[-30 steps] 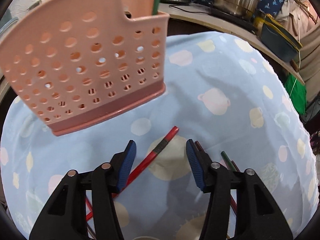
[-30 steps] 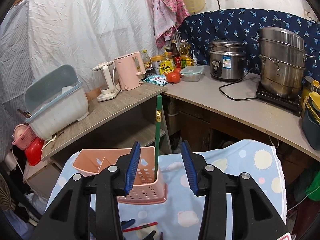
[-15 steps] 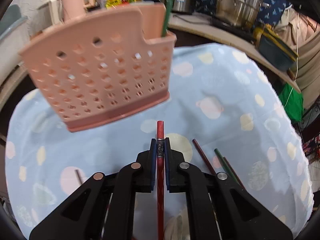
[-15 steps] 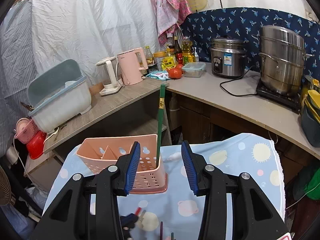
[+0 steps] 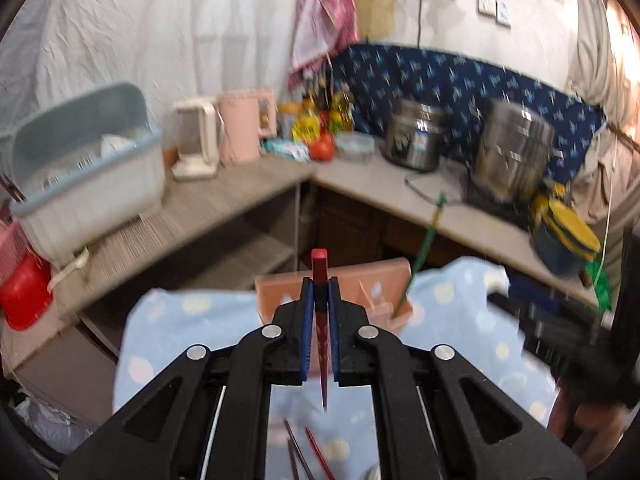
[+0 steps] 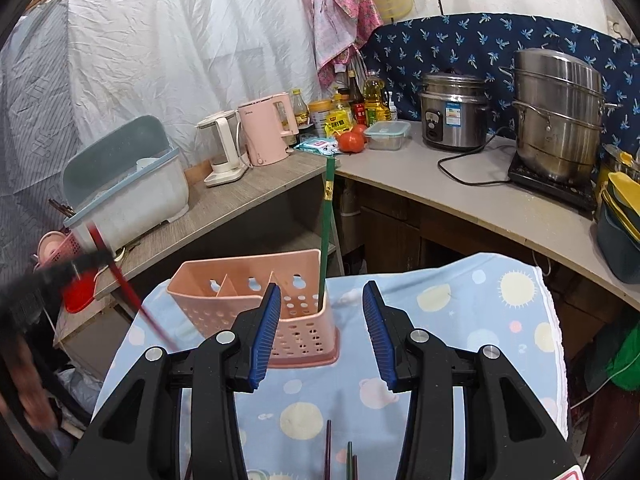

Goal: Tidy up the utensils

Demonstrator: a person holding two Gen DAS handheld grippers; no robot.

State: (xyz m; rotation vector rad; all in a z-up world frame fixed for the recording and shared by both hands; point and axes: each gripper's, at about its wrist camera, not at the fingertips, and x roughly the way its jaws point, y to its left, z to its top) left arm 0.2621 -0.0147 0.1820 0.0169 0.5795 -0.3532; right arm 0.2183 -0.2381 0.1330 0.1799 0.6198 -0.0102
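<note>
Red chopstick (image 5: 320, 280) clamped in the left gripper (image 5: 319, 304), lifted above the tablecloth (image 5: 192, 320).
Its long axis runs along the fingers, blunt end toward 12 o'clock, seemingly short of the pink utensil basket (image 6: 224, 300); right gripper (image 6: 320, 336) stands apart, empty.

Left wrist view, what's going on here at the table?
A person is sorting chopsticks into a pink caddy on the blue cloth. The left tool is shut on a red chopstick and holds it in the air, clear of the cloth. The right tool is open and empty. One green chopstick stands in the caddy's end compartment; a few more chopsticks lie on the cloth.
</note>
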